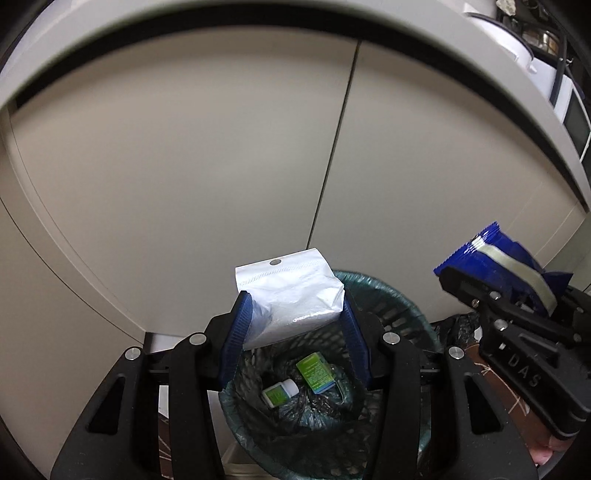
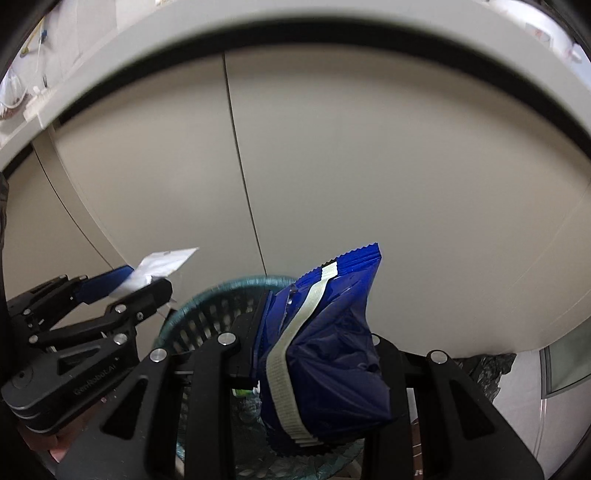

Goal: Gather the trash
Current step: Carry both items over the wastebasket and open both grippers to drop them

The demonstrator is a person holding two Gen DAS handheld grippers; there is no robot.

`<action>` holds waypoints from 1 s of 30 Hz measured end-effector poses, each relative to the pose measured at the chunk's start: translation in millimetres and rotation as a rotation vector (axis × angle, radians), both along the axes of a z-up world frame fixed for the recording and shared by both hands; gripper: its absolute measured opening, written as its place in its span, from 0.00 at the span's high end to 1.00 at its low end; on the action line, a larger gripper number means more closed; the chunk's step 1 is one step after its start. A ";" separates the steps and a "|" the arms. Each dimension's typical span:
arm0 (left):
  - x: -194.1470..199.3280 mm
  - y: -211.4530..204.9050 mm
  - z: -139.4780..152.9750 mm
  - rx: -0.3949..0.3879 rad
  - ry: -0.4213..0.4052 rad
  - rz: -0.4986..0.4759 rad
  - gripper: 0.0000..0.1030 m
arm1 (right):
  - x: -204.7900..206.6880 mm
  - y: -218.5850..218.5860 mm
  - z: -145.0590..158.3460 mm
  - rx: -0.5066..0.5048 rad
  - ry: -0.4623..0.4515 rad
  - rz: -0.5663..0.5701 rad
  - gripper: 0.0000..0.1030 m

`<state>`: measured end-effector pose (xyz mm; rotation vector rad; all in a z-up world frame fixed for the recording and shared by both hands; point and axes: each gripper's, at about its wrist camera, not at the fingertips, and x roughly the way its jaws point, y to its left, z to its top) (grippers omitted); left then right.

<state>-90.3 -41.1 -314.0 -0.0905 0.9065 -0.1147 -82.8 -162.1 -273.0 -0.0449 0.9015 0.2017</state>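
Observation:
My left gripper is shut on a white plastic pouch, held right above a dark green mesh waste basket lined with a bag. Inside the basket lie a green box and a small white bottle with a green label. My right gripper is shut on a crumpled blue snack wrapper with a pale stripe, over the basket. In the left wrist view the right gripper and blue wrapper show at the right. In the right wrist view the left gripper and white pouch show at the left.
Beige cabinet doors stand straight behind the basket, under a white countertop edge. Appliances sit on the counter at the far right. A black bag lies on the floor to the right of the basket.

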 end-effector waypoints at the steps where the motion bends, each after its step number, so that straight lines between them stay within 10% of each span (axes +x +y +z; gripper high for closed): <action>1: 2.1 -0.4 -5.4 -0.004 0.006 -0.003 0.54 | 2.6 0.3 -6.6 0.001 0.014 0.001 0.74; 15: 18.2 7.1 -49.8 0.009 0.091 0.019 0.54 | 22.9 9.8 -66.7 0.008 0.160 0.028 0.69; 30: 9.1 0.1 -31.4 0.026 0.065 0.022 0.54 | 11.3 -21.1 -35.0 0.066 0.093 0.009 0.16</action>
